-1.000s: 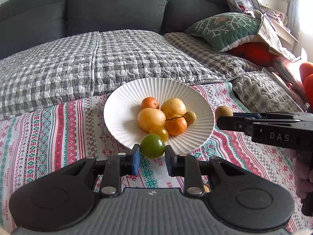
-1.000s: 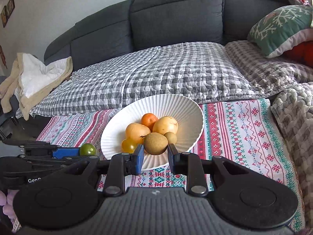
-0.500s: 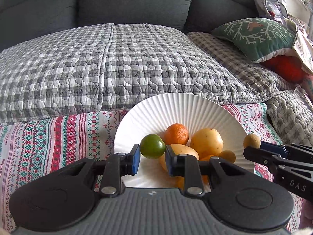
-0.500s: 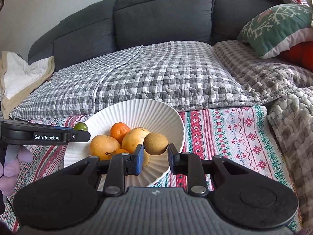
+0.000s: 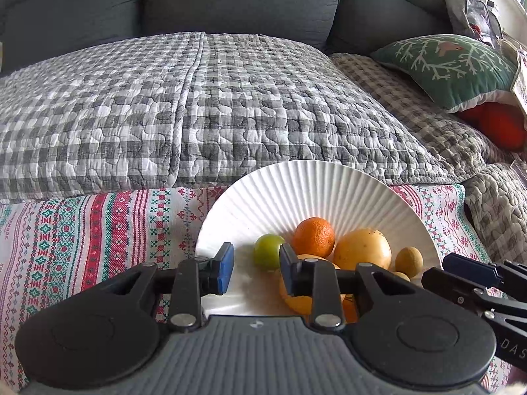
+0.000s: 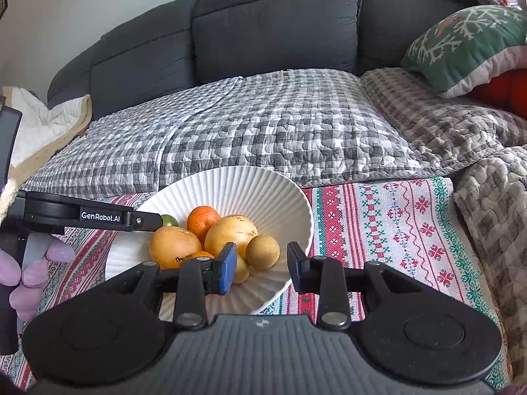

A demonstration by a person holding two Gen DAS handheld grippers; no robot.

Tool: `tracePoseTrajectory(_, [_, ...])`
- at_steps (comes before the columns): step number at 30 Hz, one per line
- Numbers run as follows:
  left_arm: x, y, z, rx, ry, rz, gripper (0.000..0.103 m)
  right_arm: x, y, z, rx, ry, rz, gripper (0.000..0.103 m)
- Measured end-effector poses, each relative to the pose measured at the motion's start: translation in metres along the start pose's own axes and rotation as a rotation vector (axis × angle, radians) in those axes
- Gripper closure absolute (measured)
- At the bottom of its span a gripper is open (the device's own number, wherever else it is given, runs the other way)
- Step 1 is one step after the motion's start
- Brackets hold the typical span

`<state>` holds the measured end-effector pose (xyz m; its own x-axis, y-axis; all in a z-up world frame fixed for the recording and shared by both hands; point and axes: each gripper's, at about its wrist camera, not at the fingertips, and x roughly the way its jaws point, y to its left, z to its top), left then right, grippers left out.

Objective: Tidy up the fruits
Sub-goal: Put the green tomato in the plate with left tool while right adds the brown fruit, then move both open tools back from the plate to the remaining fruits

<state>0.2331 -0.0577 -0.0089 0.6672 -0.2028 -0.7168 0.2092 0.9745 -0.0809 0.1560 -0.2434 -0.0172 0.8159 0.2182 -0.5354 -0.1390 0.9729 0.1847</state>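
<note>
A white ribbed bowl (image 5: 313, 191) (image 6: 230, 184) stands on a patterned cloth and holds several fruits. My left gripper (image 5: 256, 271) hangs over its left side with the jaws opening. A green fruit (image 5: 268, 251) (image 6: 169, 220) lies in the bowl just past the pads, with a gap at the left pad. My right gripper (image 6: 262, 271) is over the bowl's right side, jaws also opening. A round brown fruit (image 6: 262, 251) rests in the bowl between its pads, free of both. An orange mandarin (image 5: 314, 237) (image 6: 202, 219) and yellow fruits (image 5: 362, 248) (image 6: 235, 230) fill the middle.
The striped red, green and white cloth (image 5: 82, 230) (image 6: 395, 223) covers the table. Behind it is a grey sofa with a checked quilt (image 5: 197, 105). A green cushion (image 5: 444, 65) lies at the right and a cream blanket (image 6: 42, 125) at the left. A gloved hand (image 6: 23, 273) holds the left gripper.
Both grippers came forward over the bowl. Their jaws have parted: the green fruit and the brown fruit left the pads and now lie in the bowl.
</note>
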Motion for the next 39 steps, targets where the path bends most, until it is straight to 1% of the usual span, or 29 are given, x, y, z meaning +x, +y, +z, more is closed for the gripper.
tracePoseTrajectory(1, [-0.001, -0.001, 0.000, 0.003, -0.005, 0.010, 0.077, -0.001, 0.000, 0.000, 0.002, -0.003, -0.001, 0.058])
tracePoseTrajectory(2, [-0.002, -0.002, -0.001, 0.006, -0.009, 0.016, 0.074, -0.002, 0.000, 0.000, 0.003, -0.006, -0.002, 0.052])
tracePoseTrajectory(4, [-0.005, -0.001, -0.001, 0.006, -0.019, 0.023, 0.062, -0.005, 0.001, 0.001, 0.001, -0.008, -0.004, 0.048])
tracePoseTrajectory(5, [-0.008, 0.000, -0.002, 0.003, -0.022, 0.020, 0.058, -0.006, 0.002, 0.002, 0.000, -0.008, -0.004, 0.045])
tracePoseTrajectory(7, [-0.013, 0.002, -0.002, -0.004, -0.028, 0.016, 0.047, -0.009, 0.003, 0.003, -0.005, -0.010, -0.009, 0.038])
tracePoseTrajectory(8, [-0.016, 0.002, -0.003, -0.004, -0.031, 0.016, 0.044, -0.012, 0.004, 0.003, -0.008, -0.012, -0.012, 0.035])
tracePoseTrajectory(10, [-0.023, 0.003, -0.004, 0.001, -0.038, 0.015, 0.036, -0.016, 0.005, 0.005, -0.010, -0.009, -0.015, 0.031])
tracePoseTrajectory(13, [-0.035, 0.004, -0.008, -0.004, -0.050, 0.015, 0.027, -0.024, 0.008, 0.005, -0.015, -0.003, -0.023, 0.024])
tracePoseTrajectory(14, [-0.039, 0.005, -0.010, -0.008, -0.052, 0.015, 0.026, -0.026, 0.009, 0.005, -0.016, -0.002, -0.026, 0.021])
tracePoseTrajectory(17, [-0.051, 0.005, -0.015, -0.008, -0.053, 0.016, 0.022, -0.035, 0.012, 0.004, -0.011, 0.003, -0.039, 0.016])
tracePoseTrajectory(25, [-0.091, 0.004, -0.038, 0.018, -0.079, 0.021, 0.012, -0.060, 0.016, -0.002, 0.005, 0.021, -0.055, 0.010])
tracePoseTrajectory(31, [-0.117, 0.004, -0.062, 0.019, -0.083, 0.022, 0.010, -0.078, 0.026, -0.009, 0.000, 0.034, -0.051, 0.006])
tracePoseTrajectory(39, [-0.138, 0.007, -0.092, 0.023, -0.077, 0.037, 0.010, -0.099, 0.044, -0.018, -0.029, 0.038, -0.050, 0.004])
